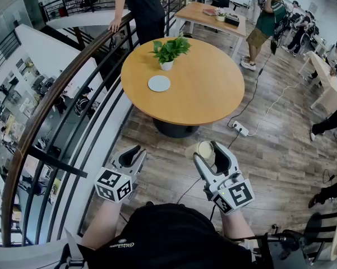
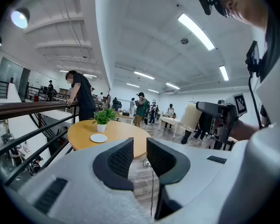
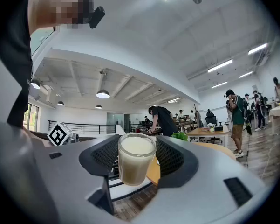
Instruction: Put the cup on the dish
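Above the wooden floor (image 1: pixel 269 150), short of the round wooden table (image 1: pixel 202 88), we hold both grippers out in front of us. Our right gripper (image 1: pixel 210 153) is pinching the cup (image 1: pixel 205 149): in the right gripper view the two ribbed pads (image 3: pixel 170 157) press on either side of the cup (image 3: pixel 136 157), a pale, cream-coloured tumbler that sits upright between them, its rim just above the tops of the jaws. The cup is off the table and carried in the air over the floor, well apart from the dish (image 1: pixel 159 83). Our left gripper (image 1: pixel 133 153) holds nothing; in its own view the left gripper (image 2: pixel 140 150) has its jaws a little apart, with a narrow gap through which only floor and a cable show. From that same view we see the right gripper (image 2: pixel 214 110) off to the side with the cup (image 2: pixel 192 116) in it. The dish is a small white round plate lying flat on the table, towards the side nearest the railing (image 1: pixel 61 94), and just beside a potted plant (image 1: pixel 169 52) in a white pot that stands behind it. A white power strip (image 1: pixel 239 128) lies on the floor near the table's base. Beyond the table a person in black (image 1: pixel 137 7) leans on the railing.
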Demonstrator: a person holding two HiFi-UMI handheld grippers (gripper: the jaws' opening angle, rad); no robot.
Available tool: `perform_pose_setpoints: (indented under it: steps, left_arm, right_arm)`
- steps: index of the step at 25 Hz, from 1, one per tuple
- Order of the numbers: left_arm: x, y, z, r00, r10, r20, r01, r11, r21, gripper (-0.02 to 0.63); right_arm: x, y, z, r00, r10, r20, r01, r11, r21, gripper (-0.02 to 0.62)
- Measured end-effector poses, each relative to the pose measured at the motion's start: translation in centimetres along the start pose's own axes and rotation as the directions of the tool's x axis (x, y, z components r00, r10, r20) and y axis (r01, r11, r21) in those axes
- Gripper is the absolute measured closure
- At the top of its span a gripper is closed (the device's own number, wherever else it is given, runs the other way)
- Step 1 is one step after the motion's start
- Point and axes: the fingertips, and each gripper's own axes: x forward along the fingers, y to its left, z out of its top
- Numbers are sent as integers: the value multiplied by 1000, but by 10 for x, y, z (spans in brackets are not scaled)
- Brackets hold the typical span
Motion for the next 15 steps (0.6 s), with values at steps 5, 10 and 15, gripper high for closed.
perform_pose_setpoints:
  steps: [5,10,15]
  left_arm:
    - [4,-4,2,1000,3,-4,-3,1000,-5,516]
    - [7,-10,4,1000,3,-2,-3,1000,-5,517]
    - [18,-19,2,1000,13,-6,-13,1000,-5,517]
  right_arm:
    - [-1,-5,0,1000,3,-7,-3,1000,8,347]
    - [-4,-9,-2,1000,23,-3,-23,999,45,347]
    - [-7,-20,-2,999,33,2,-33,998,54,347]
